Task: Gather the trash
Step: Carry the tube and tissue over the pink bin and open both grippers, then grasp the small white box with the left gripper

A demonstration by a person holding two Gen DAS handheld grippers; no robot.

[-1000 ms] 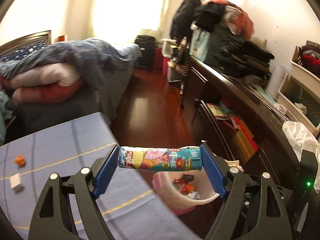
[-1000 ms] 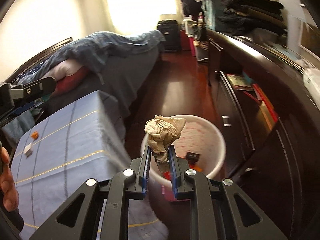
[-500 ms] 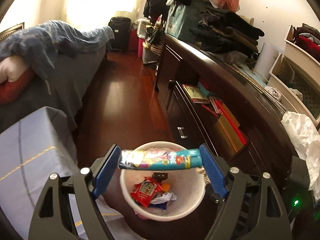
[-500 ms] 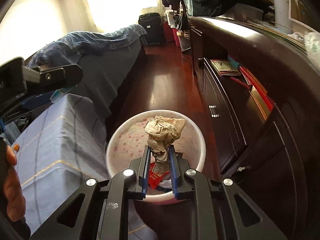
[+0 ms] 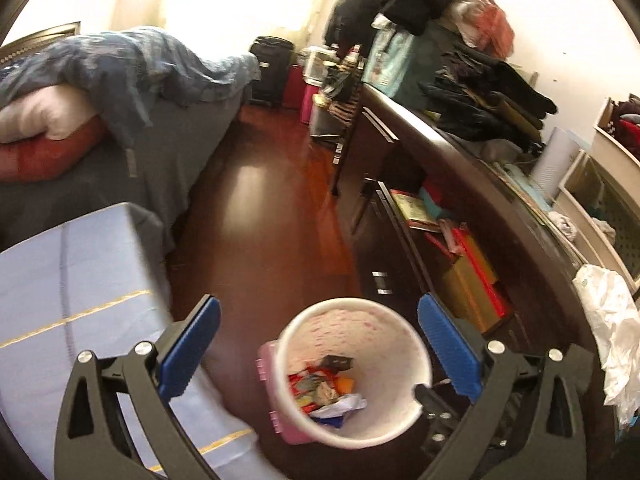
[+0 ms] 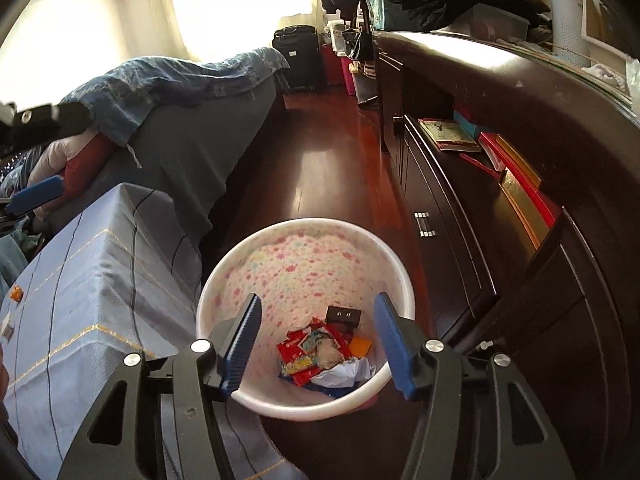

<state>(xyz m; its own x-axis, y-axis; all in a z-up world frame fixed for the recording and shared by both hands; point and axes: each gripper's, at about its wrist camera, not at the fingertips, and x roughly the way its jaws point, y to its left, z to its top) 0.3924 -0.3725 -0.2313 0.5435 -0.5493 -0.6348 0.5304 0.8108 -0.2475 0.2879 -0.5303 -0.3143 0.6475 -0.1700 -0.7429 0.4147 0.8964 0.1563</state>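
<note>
A white bin with a flowered inner wall [image 6: 300,264] stands on the floor, holding red snack wrappers [image 6: 300,354], a black box and white paper. A brownish crumpled lump [image 6: 329,354] lies among them. My right gripper [image 6: 318,344] hangs right over the bin, its jaws opening with nothing between them. In the left wrist view the same bin [image 5: 352,324] sits below my left gripper [image 5: 320,346], whose jaws are also opening wide and hold nothing. The left gripper's blue pad [image 6: 36,196] shows at the far left of the right wrist view.
A table under a blue cloth [image 6: 80,280] touches the bin's left side and carries a small orange scrap [image 6: 16,292]. A dark dresser [image 6: 500,240] runs along the right. A pink container [image 5: 268,384] sits by the bin. Bed and wooden floor lie beyond.
The left gripper swung from the table to above the bin and let go of the colourful snack tube. The right gripper sank toward the bin and released the crumpled paper.
</note>
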